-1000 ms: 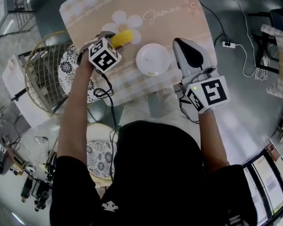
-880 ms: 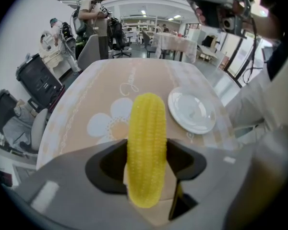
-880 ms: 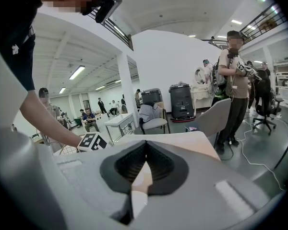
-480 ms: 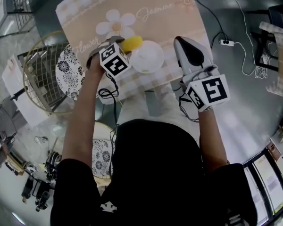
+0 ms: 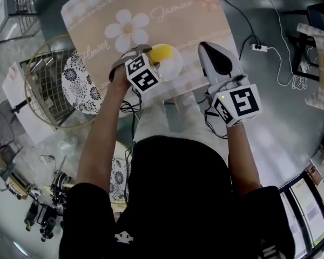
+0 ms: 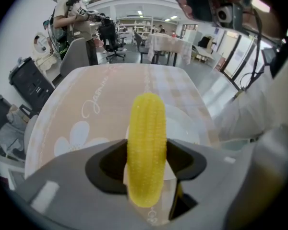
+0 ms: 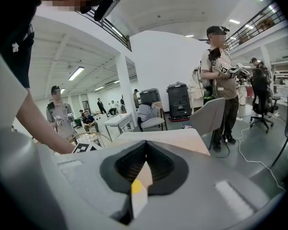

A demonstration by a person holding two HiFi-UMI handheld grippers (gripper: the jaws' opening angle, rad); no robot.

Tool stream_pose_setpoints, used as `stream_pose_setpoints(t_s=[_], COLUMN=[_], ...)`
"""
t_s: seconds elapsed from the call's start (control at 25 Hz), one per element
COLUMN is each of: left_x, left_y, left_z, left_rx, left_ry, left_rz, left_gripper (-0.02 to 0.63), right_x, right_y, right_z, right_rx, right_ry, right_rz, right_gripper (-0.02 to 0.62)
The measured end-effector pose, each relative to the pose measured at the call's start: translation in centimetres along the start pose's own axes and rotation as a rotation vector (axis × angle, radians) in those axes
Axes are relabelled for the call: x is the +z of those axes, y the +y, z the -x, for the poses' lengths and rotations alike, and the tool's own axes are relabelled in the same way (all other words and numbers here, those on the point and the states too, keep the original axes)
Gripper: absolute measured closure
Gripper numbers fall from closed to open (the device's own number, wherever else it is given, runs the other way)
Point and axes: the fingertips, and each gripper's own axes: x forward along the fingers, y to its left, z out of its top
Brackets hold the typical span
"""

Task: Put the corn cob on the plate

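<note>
Yellow corn cob (image 6: 146, 143) is clamped between the 2 jaws of the left gripper (image 6: 147, 159), a pad pressing on each side and both ends sticking out past them. In the head view the cob hangs over the near left part of the white plate (image 5: 176, 65); whether it touches the plate cannot be told. The plate stands on a beige tablecloth (image 5: 151, 4) printed with a white flower. The right gripper (image 7: 144, 145) has its jaws closed together on nothing, just right of the plate.
</note>
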Motion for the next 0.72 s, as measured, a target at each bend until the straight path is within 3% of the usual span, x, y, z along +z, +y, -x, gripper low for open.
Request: stream_pose_setpoints(t_s=[0.72], left_x=[0.6], left_y=[-3.4], left_z=[-2.9], left_rx=[0.024], left_ry=[0.068], left_rz=[-0.065], left_gripper=[0.342], right_x=[-0.8], right_y=[-1.5], right_z=[1.2], right_rx=[0.017], right_ry=[0.013], right_rz=[0.003], right_gripper=[0.592])
